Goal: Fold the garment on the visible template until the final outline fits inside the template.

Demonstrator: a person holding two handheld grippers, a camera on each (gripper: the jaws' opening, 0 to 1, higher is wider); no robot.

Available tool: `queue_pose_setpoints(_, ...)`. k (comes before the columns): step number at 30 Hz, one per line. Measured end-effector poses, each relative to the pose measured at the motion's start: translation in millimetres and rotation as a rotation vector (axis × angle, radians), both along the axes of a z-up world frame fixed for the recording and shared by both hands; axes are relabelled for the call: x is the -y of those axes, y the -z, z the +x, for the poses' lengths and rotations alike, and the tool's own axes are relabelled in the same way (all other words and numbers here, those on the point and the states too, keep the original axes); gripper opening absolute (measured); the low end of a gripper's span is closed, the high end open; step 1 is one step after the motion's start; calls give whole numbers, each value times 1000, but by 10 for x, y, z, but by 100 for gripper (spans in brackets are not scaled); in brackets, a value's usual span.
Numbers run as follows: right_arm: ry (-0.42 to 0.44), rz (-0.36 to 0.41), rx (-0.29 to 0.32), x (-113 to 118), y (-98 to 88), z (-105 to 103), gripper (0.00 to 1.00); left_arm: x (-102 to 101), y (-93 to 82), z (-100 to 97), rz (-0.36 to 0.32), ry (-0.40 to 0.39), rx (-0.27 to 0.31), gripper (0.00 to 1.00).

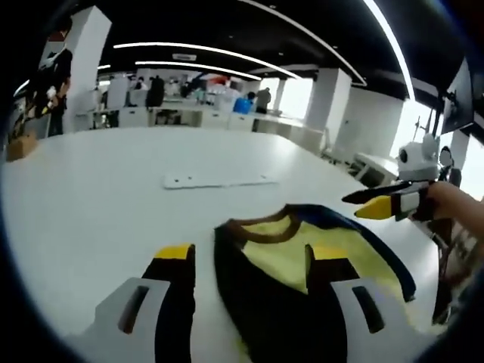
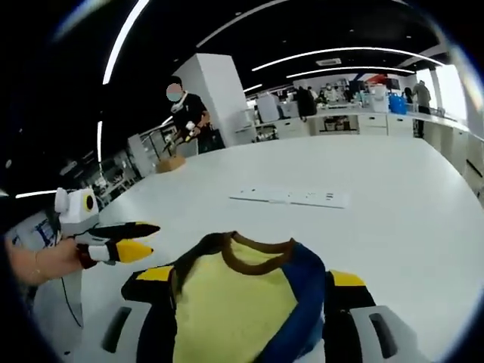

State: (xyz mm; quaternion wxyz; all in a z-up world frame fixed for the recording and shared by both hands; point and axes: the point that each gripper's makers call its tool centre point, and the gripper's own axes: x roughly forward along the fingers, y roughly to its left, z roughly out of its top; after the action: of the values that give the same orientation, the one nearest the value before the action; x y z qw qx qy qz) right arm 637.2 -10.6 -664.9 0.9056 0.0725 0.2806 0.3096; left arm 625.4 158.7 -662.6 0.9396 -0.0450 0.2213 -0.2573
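Left gripper view: I'm hovering my left gripper [image 1: 249,261], jaws spread, over the garment [image 1: 302,265]; my right gripper [image 2: 249,283], also spread, is straddling it on the table [image 2: 393,227].

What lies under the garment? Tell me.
The white table shows all round the yellow and navy garment. Whatever sits directly beneath it, including any template, is covered by the cloth. A white strip lies beyond it.

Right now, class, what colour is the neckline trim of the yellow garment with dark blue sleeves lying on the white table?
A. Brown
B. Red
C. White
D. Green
A: the yellow garment with dark blue sleeves on the white table has a brown band around its neck opening, seen in both the right gripper view and the left gripper view.
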Motion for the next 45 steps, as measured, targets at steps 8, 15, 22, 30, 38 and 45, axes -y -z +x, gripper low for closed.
queue_pose_setpoints(8, -98, 4, 8, -52, -84, -409, 88, 111, -205, -273, -13, 76, 10, 65)
queue_pose_setpoints(15, -149, -33, 19, -66, -21, -797, 91, 234, -260, -511, -27, 131, 9, 66)
queue_pose_setpoints(22, -153, -1, 14, -88, -33, -1064, 91, 341, -205, -772, 4, 151, 11, 64)
queue_pose_setpoints(30, -135, 39, -9, -84, -11, -1370, 88, 484, -22, -1042, 17, 179, -16, 59)
queue_pose_setpoints(38, -108, 52, -30, -24, 68, -1578, 85, 567, 65, -1243, 56, 210, -27, 54)
queue_pose_setpoints(45, -75, 14, -33, 49, 247, -1735, 78, 662, 175, -1425, 65, 227, -52, 45)
